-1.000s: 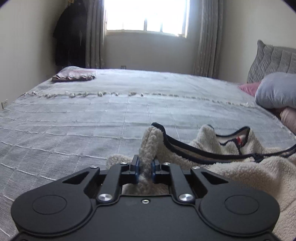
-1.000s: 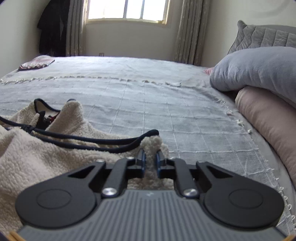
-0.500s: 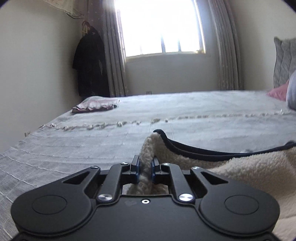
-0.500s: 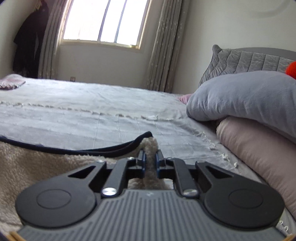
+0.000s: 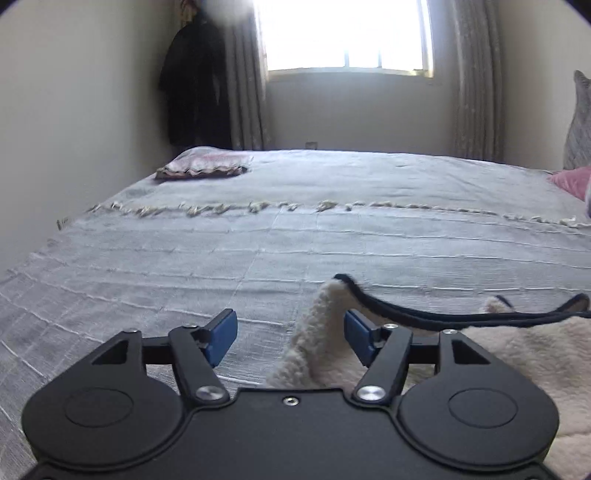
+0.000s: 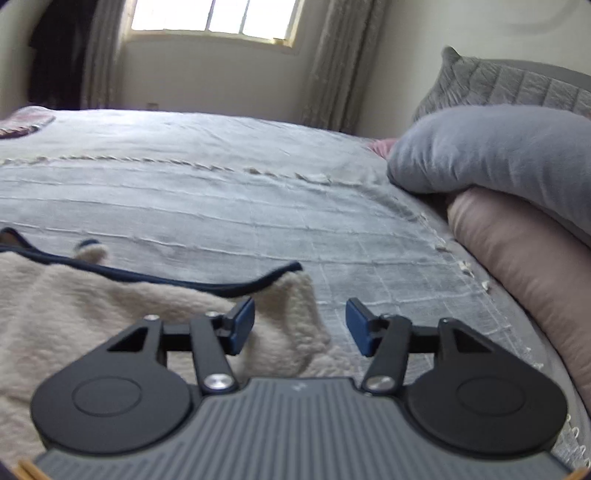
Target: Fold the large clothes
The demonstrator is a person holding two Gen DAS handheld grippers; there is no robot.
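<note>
The left gripper has its jaws opening, the blue pads spread apart; a corner of the cream fleece garment rises between them, lying against the right pad and clear of the left one. The right gripper is opening likewise; the garment's other corner sits between its pads, close by the left one, not pinched. The fleece garment, edged in dark binding, lies on the near part of the bed, spreading from one gripper to the other. The grey bedspread beyond it is bare up to a fringed seam; a folded pinkish cloth rests at the far left corner; pillows are piled along the right side; a dark coat hangs beside the curtained window.
</note>
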